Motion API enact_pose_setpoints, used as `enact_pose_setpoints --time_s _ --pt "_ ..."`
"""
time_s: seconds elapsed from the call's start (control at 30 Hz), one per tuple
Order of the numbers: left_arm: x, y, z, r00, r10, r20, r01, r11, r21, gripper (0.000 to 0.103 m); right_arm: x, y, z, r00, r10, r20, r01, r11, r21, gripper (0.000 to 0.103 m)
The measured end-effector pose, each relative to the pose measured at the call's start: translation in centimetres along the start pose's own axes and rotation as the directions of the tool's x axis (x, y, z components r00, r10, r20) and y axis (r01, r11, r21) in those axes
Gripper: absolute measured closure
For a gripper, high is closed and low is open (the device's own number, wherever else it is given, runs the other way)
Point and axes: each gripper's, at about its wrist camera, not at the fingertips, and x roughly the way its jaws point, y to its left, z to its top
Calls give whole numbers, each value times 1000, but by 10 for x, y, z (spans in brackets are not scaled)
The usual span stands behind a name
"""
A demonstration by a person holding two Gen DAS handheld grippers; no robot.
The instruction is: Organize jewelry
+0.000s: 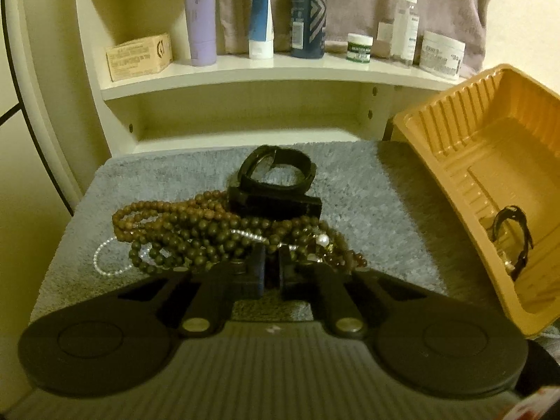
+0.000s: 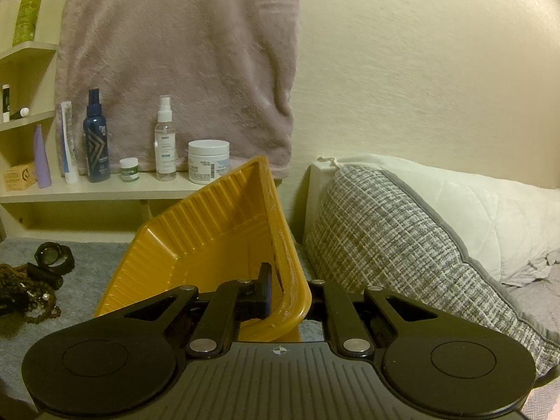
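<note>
Left wrist: left hand-held gripper point(image 1: 272, 262) closed at bead necklaces point(image 1: 196, 234) | right hand-held gripper point(image 2: 276, 288) clamps yellow tray point(image 2: 210, 224) rim

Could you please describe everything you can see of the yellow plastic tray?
The yellow plastic tray is a thin, glossy rectangular shell with ribbed walls and a flat stepped floor. It is tilted up on edge above the grey fluffy mat, its open side facing the jewelry pile. The right gripper is shut on its rim, one finger inside. A black-strapped watch lies in its lower end.
</note>
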Motion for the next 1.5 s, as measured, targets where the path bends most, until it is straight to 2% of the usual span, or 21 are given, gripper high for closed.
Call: enact_pose_setpoints --time_s 0.33,0.63,0.77,1.03,1.3,1.37,1.43,1.5 --pt "-27 -11 26 995 -52 83 51 999 17 97 0 0 0 1000 1 0 -1 1000 0 93" --pt "-38 -39 43 980 -166 108 162 986 42 97 1 -1 0 1000 2 4 -2 1000 2 93" --pt "-41 -59 47 965 -243 102 238 970 54 97 1 -1 0 1000 2 4 -2 1000 2 93" --pt "-41 -105 51 915 -397 76 391 917 82 97 1 -1 0 1000 2 4 -2 1000 3 93" --pt "-32 -130 47 904 -425 47 415 900 134 97 0 0 0 1000 3 3 -3 1000 7 93" --pt "-30 -133 46 899 -437 34 429 892 142 94 0 0 0 1000 3 3 -3 1000 9 93" --pt "-30 -133 43 899 -437 31 428 891 150 80 0 0 0 1000 3 2 -3 1000 11 93" --pt "-31 -130 41 902 -430 39 420 895 151 79 0 0 0 1000 3 2 -3 1000 11 93"
